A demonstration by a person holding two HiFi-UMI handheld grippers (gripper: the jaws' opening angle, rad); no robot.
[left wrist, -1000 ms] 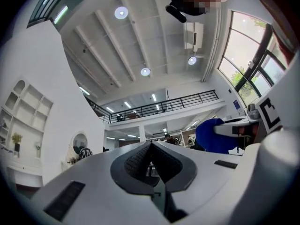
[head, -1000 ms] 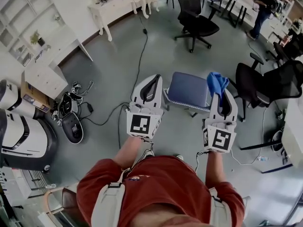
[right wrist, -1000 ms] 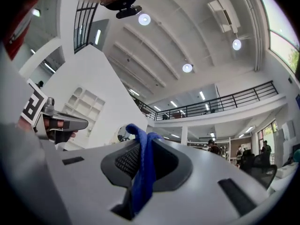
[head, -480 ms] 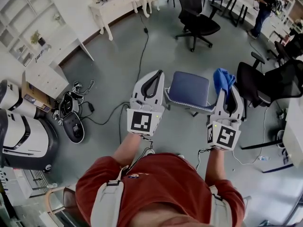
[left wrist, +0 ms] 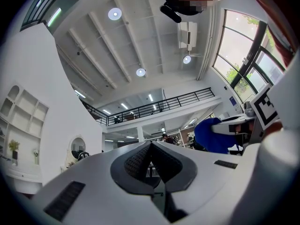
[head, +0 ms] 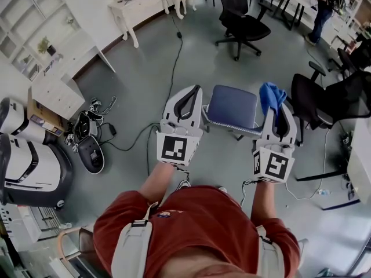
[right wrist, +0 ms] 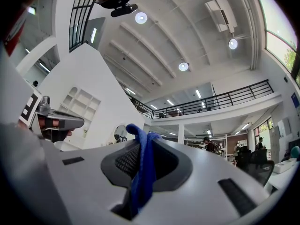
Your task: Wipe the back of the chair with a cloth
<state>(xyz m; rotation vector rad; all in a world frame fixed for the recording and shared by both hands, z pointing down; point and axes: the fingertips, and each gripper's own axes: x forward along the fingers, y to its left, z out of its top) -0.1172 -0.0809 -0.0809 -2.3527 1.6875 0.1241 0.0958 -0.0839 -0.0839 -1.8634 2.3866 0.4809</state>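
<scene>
Cloth [head: 271,97] of bright blue is pinched in the right gripper [head: 277,112], whose jaws press together on it; in the right gripper view the cloth runs as a folded strip down between the dark pads [right wrist: 123,161] and pokes out above their tips. In the head view its bunched end shows just off the right side of the chair [head: 232,106] — a blue-seated one with a pale metal frame, standing on the grey floor [head: 145,86]; the cloth is held clear of the chair, not laid on it. The left gripper [head: 192,92] is held at the chair's left side, about level with the right one; its jaws are pressed together with nothing between them, the ribbed pads meeting tip to tip in the left gripper view. Both gripper views look up at a white ceiling [left wrist: 117,46] with round lights, so the jaws point upward; each view catches the other gripper at its edge. A person in a red top [head: 179,230] holds both grippers from the near side of the chair. Beyond the chair stands a black office chair [head: 240,19]; to the chair's right is another dark chair [head: 324,97]; a black cable [head: 175,57] trails over the floor from the chair's left — toward a white table [head: 145,7] far beyond it.
</scene>
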